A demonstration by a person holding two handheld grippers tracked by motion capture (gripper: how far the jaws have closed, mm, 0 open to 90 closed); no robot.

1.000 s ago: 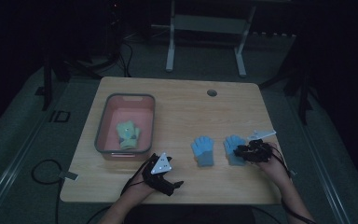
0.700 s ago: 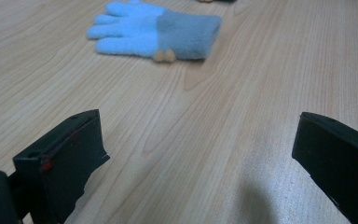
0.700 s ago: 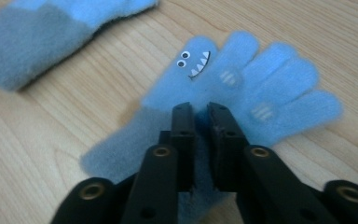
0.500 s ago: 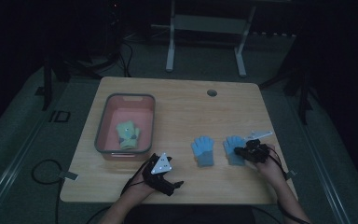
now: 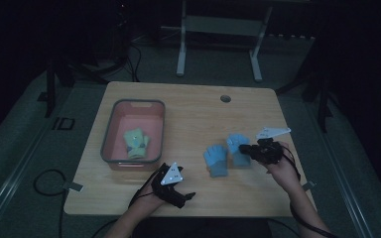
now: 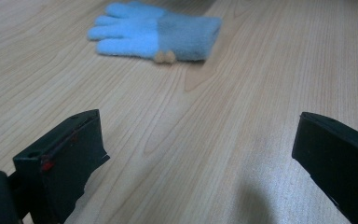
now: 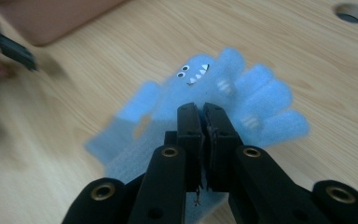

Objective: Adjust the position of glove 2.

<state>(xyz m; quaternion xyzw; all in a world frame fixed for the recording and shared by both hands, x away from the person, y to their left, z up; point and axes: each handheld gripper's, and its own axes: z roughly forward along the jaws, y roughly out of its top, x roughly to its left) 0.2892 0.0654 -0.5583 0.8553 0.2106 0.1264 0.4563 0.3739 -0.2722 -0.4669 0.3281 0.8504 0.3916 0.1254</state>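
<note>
R gripper (image 7: 204, 108) pinches the blue monster glove (image 7: 242, 88) by a thin fold (L gripper (image 6: 200, 154) wide, idle); might slip mid-carry.

A light wooden table (image 5: 188, 106) carries a pink rectangular plastic bin (image 5: 110, 134) at left and two fuzzy blue gloves (image 5: 216, 159) at right near the front.

Right gripper view: the fingers (image 7: 214, 140) cover the middle of the blue glove (image 7: 242, 93); its cuff runs off the bottom edge. A pink tub (image 7: 51, 18) is cut by the top edge. Far-left dark shape blurred, unidentifiable. High view: the tub's green item (image 5: 136, 144) too dim to identify.
</note>
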